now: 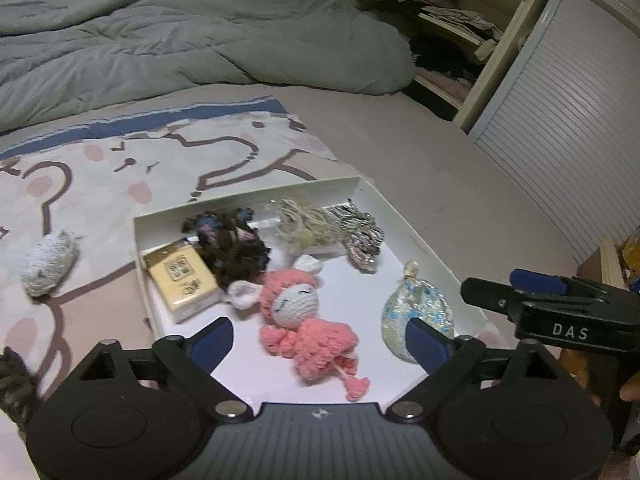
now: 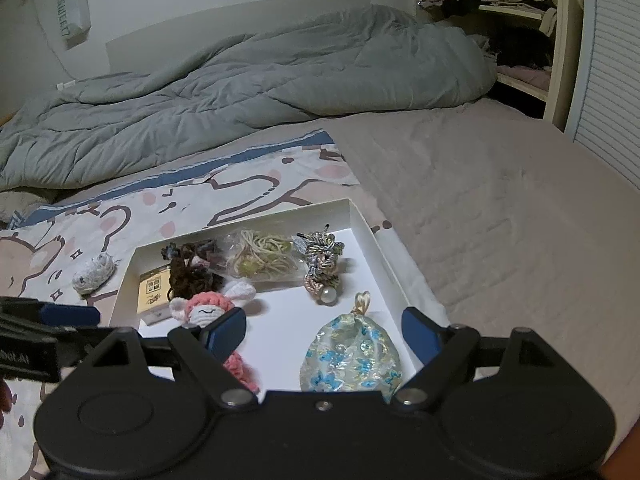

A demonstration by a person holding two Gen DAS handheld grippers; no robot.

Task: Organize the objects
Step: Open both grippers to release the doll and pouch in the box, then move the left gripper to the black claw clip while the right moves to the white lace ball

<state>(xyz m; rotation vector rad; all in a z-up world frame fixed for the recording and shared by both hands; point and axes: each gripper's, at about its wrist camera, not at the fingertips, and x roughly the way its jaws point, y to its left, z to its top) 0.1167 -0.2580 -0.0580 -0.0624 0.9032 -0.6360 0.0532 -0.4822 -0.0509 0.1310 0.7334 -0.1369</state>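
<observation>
A white shallow box (image 1: 404, 224) (image 2: 368, 236) lies on the bed. In it are a pink crochet doll (image 1: 304, 320) (image 2: 208, 312), a floral pouch (image 1: 416, 312) (image 2: 352, 360), a yellow card box (image 1: 180, 280) (image 2: 152, 288), a dark yarn tangle (image 1: 232, 244) (image 2: 192, 268), a bag of cord (image 1: 304, 228) (image 2: 260, 260) and a knotted charm (image 1: 360, 236) (image 2: 320, 264). A grey-white crochet piece (image 1: 50, 264) (image 2: 94, 274) lies left of the box. My left gripper (image 1: 320, 340) is open above the doll. My right gripper (image 2: 324, 328) is open above the pouch.
A grey quilt (image 1: 180, 40) (image 2: 240, 80) is bunched at the back of the bed. A cartoon-print sheet (image 1: 120, 168) (image 2: 180, 204) lies under the box. An open wardrobe with shelves (image 1: 460, 40) (image 2: 520, 20) stands at the right.
</observation>
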